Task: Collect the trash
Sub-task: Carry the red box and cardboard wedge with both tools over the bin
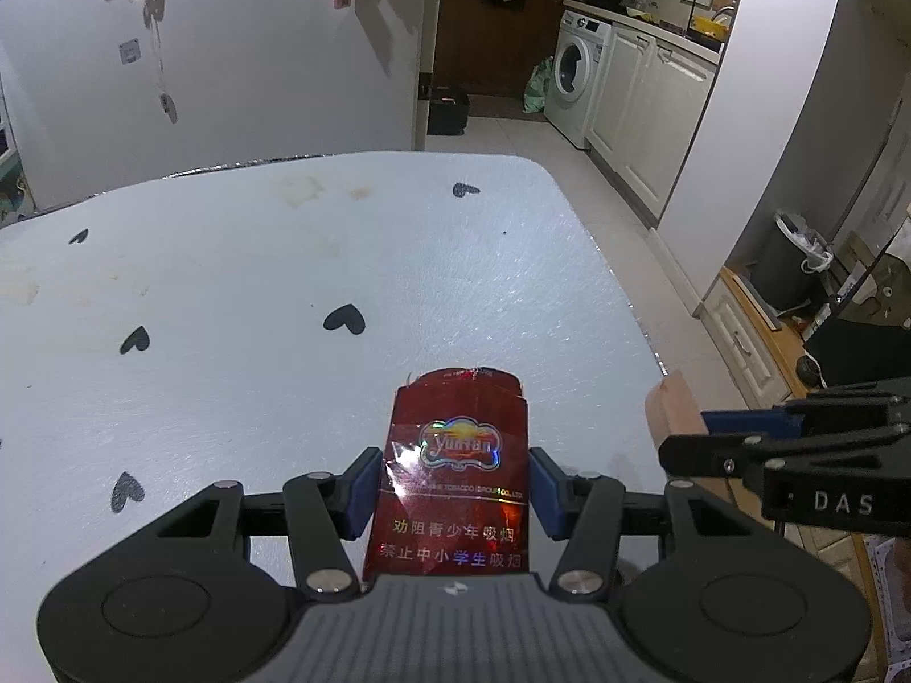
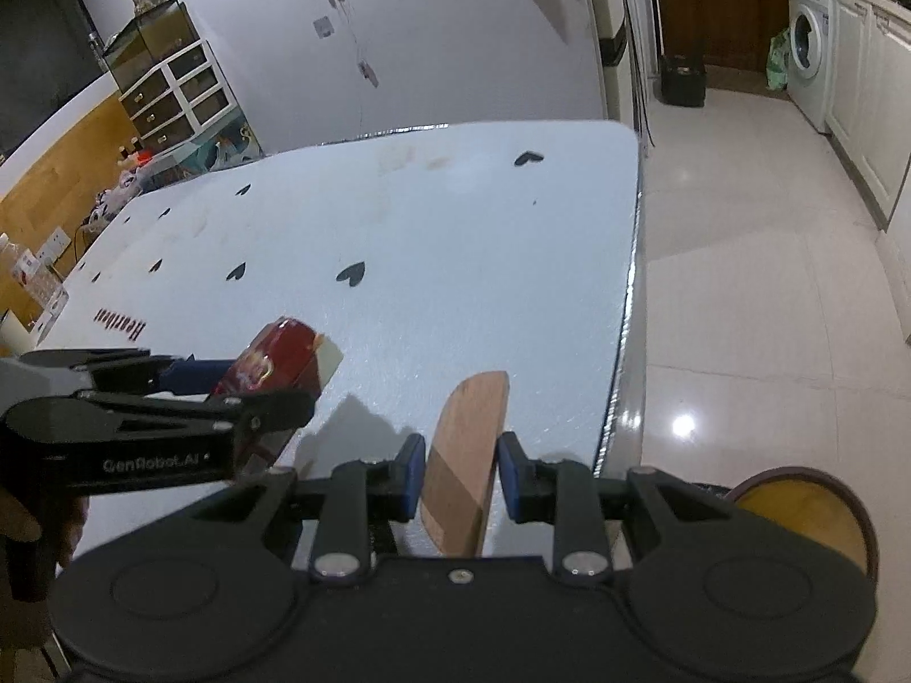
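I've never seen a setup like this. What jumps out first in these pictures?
Probably the shiny red cigarette pack, clamped in the left tongs above a white table dotted with black hearts. Beside it, the right tongs hold a flat brown cardboard-like piece near the table's right edge. Beyond, a washing machine stands in the kitchen doorway area.

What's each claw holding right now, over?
Left gripper jaws shut on red cigarette pack. Right gripper jaws shut on brown paper scrap. Table ahead, nothing blocking.
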### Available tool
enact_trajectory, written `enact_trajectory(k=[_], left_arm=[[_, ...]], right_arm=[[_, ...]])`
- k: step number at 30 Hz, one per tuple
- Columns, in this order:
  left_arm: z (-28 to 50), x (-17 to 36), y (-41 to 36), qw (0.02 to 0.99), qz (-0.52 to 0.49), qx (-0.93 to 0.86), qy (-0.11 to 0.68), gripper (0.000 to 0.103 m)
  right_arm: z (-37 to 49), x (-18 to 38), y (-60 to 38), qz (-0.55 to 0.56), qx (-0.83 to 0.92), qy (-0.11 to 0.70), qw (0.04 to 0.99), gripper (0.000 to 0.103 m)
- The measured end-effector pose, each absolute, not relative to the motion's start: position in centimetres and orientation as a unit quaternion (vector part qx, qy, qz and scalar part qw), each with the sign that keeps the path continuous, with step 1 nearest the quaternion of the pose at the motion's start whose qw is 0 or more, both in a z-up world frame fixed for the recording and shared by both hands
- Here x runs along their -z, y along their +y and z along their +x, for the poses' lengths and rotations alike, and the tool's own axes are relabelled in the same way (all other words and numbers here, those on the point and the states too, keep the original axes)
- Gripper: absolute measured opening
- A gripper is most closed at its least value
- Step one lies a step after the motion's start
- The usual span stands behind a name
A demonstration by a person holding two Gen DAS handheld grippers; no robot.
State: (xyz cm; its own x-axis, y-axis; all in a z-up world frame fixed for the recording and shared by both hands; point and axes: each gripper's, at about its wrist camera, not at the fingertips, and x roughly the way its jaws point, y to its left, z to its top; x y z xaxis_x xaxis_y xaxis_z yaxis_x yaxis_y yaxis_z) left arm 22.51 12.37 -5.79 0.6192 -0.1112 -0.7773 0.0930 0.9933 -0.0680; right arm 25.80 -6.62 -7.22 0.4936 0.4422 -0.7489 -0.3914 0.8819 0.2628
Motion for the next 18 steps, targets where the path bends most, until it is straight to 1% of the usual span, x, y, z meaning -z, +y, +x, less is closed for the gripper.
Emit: enact_trajectory(k=[18], left_arm=[[18.4,1.9,7.4,0.913,-0.013,0.022,0.408,0.054]], right_arm=[[23.7,3.8,-11.6,0.024,-0.251,0.405,0.879,0.028]])
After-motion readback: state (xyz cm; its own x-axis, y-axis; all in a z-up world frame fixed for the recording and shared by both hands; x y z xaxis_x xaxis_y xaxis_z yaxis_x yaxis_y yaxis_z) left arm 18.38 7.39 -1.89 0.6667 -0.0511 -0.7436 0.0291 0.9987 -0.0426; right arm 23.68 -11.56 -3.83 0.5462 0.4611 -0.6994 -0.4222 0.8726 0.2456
